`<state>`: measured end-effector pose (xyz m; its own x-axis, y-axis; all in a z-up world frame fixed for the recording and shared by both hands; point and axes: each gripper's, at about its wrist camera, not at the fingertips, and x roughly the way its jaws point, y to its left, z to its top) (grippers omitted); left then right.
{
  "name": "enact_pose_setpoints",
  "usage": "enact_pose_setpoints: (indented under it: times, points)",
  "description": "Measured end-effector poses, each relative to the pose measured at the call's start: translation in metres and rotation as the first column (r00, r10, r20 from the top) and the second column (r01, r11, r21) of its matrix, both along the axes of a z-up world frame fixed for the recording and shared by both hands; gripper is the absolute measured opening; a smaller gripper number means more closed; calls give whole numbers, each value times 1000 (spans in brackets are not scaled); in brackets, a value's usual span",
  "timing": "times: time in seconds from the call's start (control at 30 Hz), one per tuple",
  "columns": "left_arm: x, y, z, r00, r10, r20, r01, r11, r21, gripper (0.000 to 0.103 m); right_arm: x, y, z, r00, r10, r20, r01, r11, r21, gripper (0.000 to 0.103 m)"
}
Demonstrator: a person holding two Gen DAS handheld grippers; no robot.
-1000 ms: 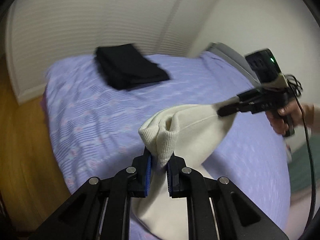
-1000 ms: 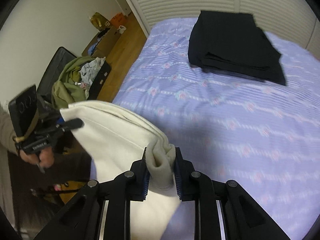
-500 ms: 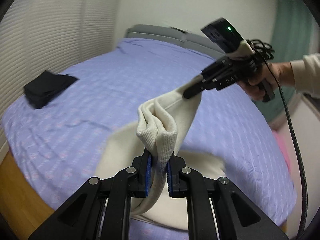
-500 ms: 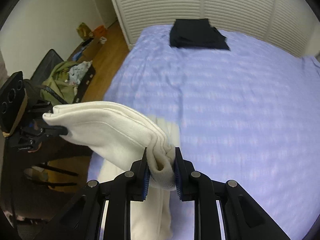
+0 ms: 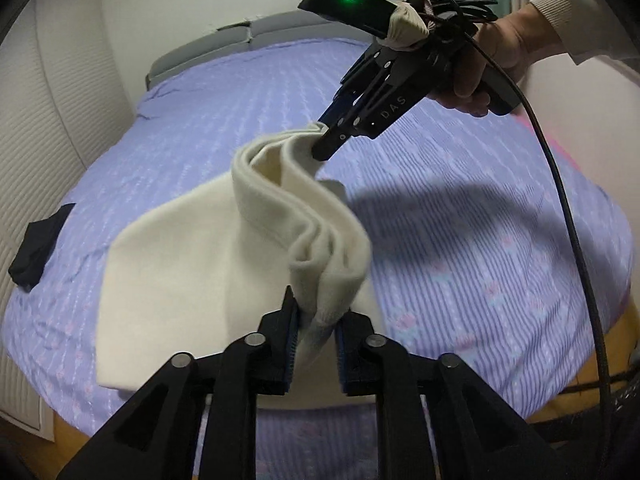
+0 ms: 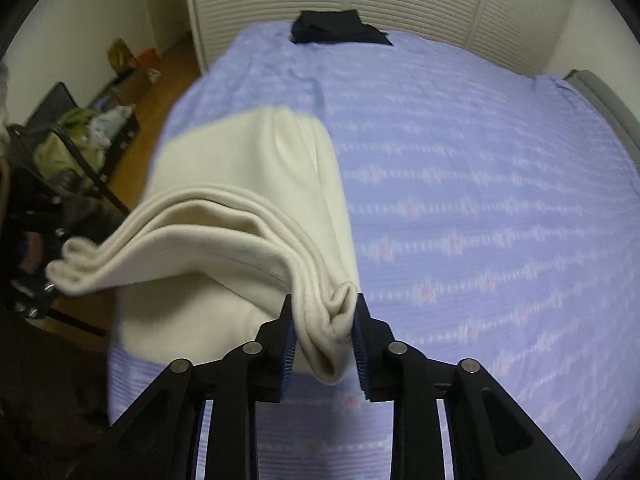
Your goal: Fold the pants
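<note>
While draping over the lilac bed point(image 5: 460, 240), cream pants point(image 5: 192, 280) hanging pinched between left gripper point(image 5: 316, 344) and right gripper point(image 6: 322, 344) (lower edge hiding behind both claws).

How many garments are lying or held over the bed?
2: the cream pants, held by the left claw and right claw, and a folded black garment at the bed's far edge.

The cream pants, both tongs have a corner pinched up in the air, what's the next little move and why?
Probably carry both corners forward and lower them onto the part already lying on the bed. The left tongs and right tongs each grip a bunched end of the cream pants, the held edge sags between them, and the lower half lies flat.
</note>
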<state>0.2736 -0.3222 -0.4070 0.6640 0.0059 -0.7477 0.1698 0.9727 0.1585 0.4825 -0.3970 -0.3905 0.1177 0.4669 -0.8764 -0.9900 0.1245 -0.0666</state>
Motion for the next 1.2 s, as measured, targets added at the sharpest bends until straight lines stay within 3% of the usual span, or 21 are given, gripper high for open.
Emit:
enact_pose_setpoints:
  times: [0.17,0.27,0.4,0.57,0.7,0.77,0.8,0.9,1.03,1.1,1.13,1.2]
  points:
    - [-16,-16,-6,998,-50,-29,50,999,9,52,-3,-41,-18,995,-100,8,100,995,19,35]
    - [-23,-22,-2,996,-75,-51,74,997,-4,61,-7,-62,-24,987,-157,-23,157,987,22,35]
    - [-35,-21,15,991,-101,-84,98,994,-44,64,-22,-84,-24,967,-241,-82,246,968,47,35]
    - [-25,19,45,992,-101,-75,98,994,-51,72,-45,-97,-3,894,-418,-163,439,889,130,51]
    - [13,87,58,998,-46,-47,46,999,-7,75,-57,-85,21,817,-534,-219,574,794,203,55]
    - [37,125,61,999,-2,-33,3,999,34,75,-56,-66,32,805,-538,-249,590,773,235,59]
    - [46,139,61,999,20,-28,-19,999,42,75,-55,-57,36,807,-530,-260,586,774,242,59]
    - [74,196,60,992,128,-16,-127,991,41,75,-34,4,47,851,-425,-307,504,825,254,59]
    - [89,259,41,964,256,-72,-259,965,-40,75,2,97,49,893,-252,-374,351,909,226,56]
    - [87,278,28,949,299,-105,-308,947,-87,75,26,161,38,896,-155,-416,243,956,166,48]
    - [86,285,23,943,311,-119,-324,940,-109,75,33,189,31,896,-115,-428,184,975,123,39]
    - [83,294,10,931,331,-154,-354,922,-158,75,39,233,17,897,-46,-440,68,997,35,29]
